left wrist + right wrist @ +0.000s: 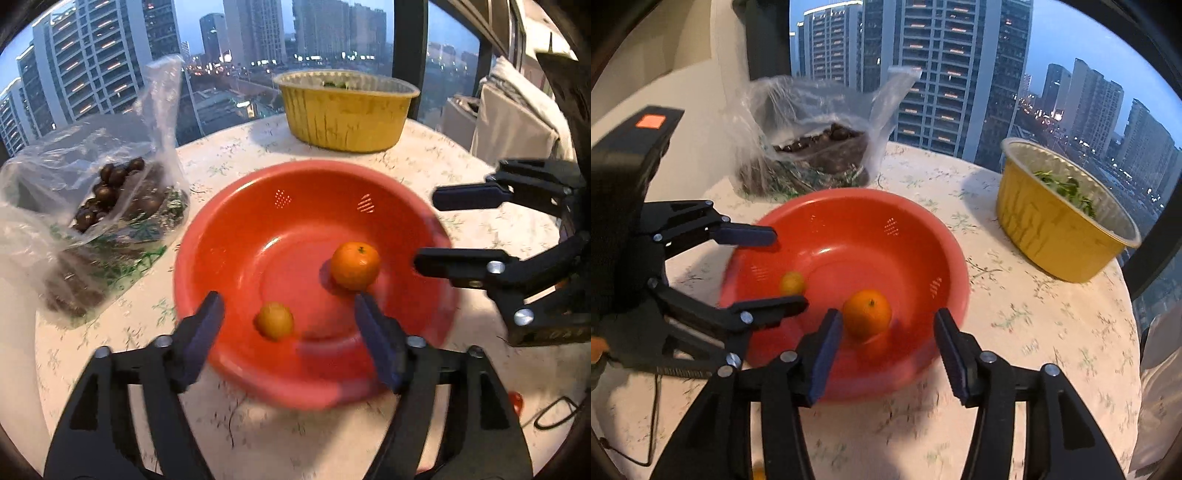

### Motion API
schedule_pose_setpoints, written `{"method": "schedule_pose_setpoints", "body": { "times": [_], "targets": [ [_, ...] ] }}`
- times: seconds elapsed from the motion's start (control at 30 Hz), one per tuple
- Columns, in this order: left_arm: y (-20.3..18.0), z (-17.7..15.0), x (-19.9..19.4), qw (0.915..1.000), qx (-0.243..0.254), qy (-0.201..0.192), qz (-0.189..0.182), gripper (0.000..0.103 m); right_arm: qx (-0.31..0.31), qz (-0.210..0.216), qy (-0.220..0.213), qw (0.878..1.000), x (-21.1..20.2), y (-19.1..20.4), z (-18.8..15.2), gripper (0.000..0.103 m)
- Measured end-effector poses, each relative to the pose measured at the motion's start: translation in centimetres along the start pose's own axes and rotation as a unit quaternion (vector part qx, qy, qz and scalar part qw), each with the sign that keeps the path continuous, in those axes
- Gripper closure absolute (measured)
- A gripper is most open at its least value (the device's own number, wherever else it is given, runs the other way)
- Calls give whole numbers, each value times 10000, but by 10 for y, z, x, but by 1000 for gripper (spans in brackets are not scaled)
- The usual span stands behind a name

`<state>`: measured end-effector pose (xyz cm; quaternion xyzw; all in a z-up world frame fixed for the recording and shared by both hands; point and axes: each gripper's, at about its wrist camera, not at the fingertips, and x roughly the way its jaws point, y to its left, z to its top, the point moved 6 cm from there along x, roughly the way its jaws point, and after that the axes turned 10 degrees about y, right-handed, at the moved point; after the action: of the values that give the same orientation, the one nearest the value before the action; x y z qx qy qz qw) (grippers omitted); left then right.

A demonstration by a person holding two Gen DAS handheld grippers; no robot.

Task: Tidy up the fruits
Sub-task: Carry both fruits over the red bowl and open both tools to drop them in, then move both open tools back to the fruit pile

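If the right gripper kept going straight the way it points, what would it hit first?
Most likely the larger orange lying in the red colander bowl, just ahead of the open right gripper and slightly left of its midline. Depth is unclear; it might meet the bowl's floor instead.

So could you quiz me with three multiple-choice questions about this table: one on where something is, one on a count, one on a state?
1. Where is the clear plastic bag of dark round fruit?
A. Inside the red bowl
B. On the table beside the red bowl
C. Inside the yellow tub

2. How many orange fruits lie in the red bowl?
A. One
B. Two
C. Four

3. How does the left hand-held gripper stand?
A. Open, holding nothing
B. Shut on an orange fruit
C. Shut on the bowl's rim

Answers:
1. B, the bag sits on the tablecloth next to the bowl.
2. B, a larger orange fruit and a smaller orange fruit rest inside.
3. A, its fingers stand apart above the bowl, pressing nothing.
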<state>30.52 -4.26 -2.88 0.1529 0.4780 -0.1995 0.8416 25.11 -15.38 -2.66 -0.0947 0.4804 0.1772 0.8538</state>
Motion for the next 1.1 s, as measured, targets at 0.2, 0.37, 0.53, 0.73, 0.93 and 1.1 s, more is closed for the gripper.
{"method": "schedule_pose_setpoints", "body": {
  "times": [0.2, 0.37, 0.53, 0.73, 0.93, 1.1],
  "targets": [
    [-2, -40, -49, 9986, -317, -335, -277, 13, 21, 446, -511, 9977, -57, 21, -50, 30],
    [-24, -96, -79, 9980, -245, -303, -505, 8, 5, 680, -641, 9956, -84, 42, -102, 30],
    [-57, -152, -98, 9978, 40, -262, -611, 3, 178, 905, -657, 9936, -101, 59, -151, 30],
    [-83, -205, -104, 9970, 375, -68, -676, 3, 303, 1081, -606, 9918, -106, 79, -196, 30],
    [-90, -228, -103, 9952, 800, 94, -551, 3, 399, 1343, -362, 9895, -94, 95, -220, 30],
    [-93, -236, -98, 9903, 1247, 148, -596, 3, 313, 1360, -223, 9900, -86, 112, -232, 33]
  ]
}}
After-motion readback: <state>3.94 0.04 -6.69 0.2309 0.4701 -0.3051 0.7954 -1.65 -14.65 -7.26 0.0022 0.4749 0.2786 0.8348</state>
